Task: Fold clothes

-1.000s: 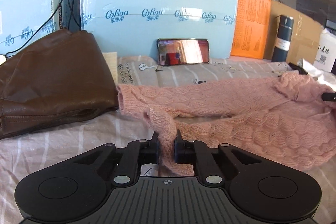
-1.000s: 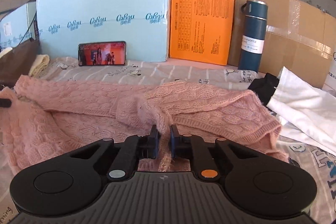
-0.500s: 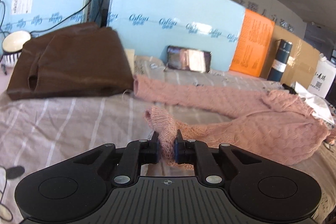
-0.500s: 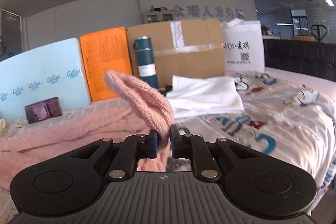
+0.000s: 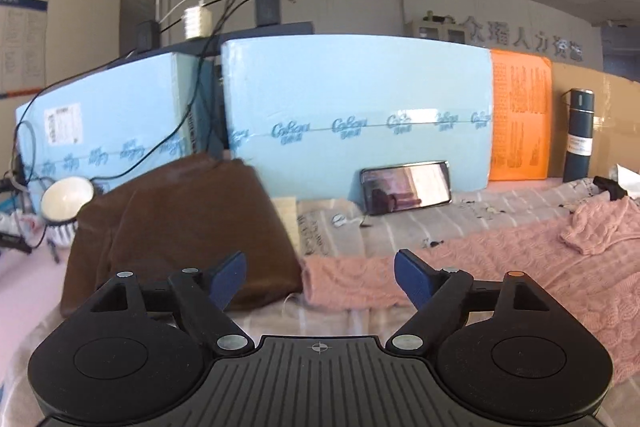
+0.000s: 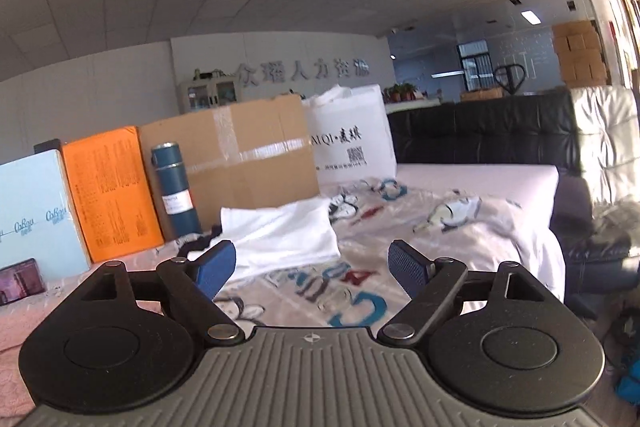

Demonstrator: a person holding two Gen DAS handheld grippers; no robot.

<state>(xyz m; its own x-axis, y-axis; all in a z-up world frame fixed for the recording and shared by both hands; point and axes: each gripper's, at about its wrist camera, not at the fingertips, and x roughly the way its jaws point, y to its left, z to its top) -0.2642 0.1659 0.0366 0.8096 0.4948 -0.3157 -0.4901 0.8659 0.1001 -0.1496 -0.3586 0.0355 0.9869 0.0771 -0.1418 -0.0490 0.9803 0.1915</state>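
Both hand-held grippers gape empty; only the left [image 5: 320,277] faces the pink sweater [image 5: 520,259].

Light-blue foam board [image 5: 356,115] at the bed's far edge: repeated "CoRou" logo in a row. White bag [image 6: 352,143]: "AIQI" with Chinese characters and a QR code. Wall sign [image 6: 302,71]: large Chinese characters. Orange sheet [image 5: 520,115]: print illegible.

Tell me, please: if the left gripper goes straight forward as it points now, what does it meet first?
Most likely the pink sweater: its near cuff end lies on the bed just ahead of the open left gripper. The brown garment lies just left of that line. Depth is hard to judge in this fisheye view.
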